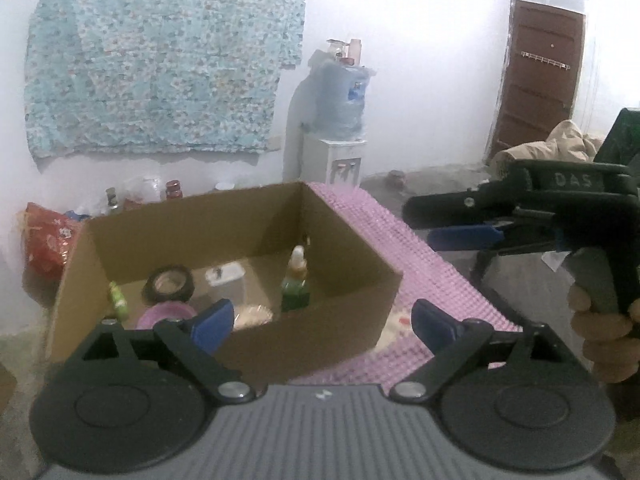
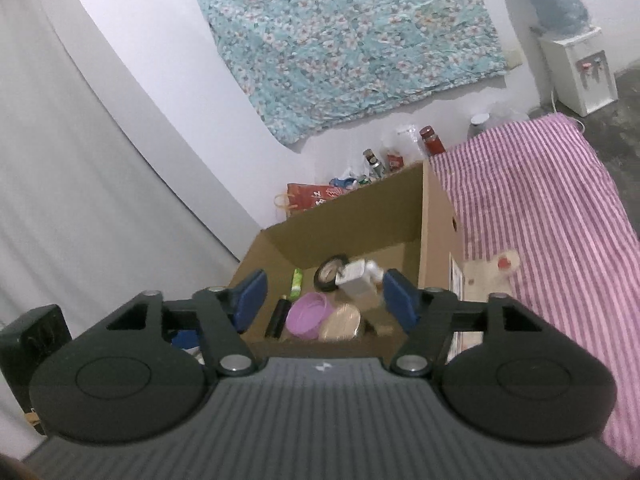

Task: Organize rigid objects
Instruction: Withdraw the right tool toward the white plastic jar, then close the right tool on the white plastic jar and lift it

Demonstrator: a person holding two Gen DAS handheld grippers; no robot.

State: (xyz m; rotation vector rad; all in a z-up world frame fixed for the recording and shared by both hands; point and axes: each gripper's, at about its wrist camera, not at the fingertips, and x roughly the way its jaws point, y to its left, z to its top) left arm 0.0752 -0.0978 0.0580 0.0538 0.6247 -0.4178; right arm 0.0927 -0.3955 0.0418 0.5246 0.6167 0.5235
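"DAS" reads on right gripper (image 1: pixel 464 220) at 3 o'clock, jaws narrow w/ nothing between; left gripper (image 1: pixel 322 320) wide, empty, over cardboard box (image 1: pixel 352 280).

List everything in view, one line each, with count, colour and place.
box: 1, brown, beside the cloth
tape roll: 1, black, in box
bowl: 1, purple, in box
bottle: 1, green, upright in box
tube: 1, green, in box
container: 1, white-lidded, in box
cloth: 1, pink striped, right of box
dispenser: 1, white, by wall
bag: 1, red, behind box
left gripper: open, empty
right gripper: open, empty
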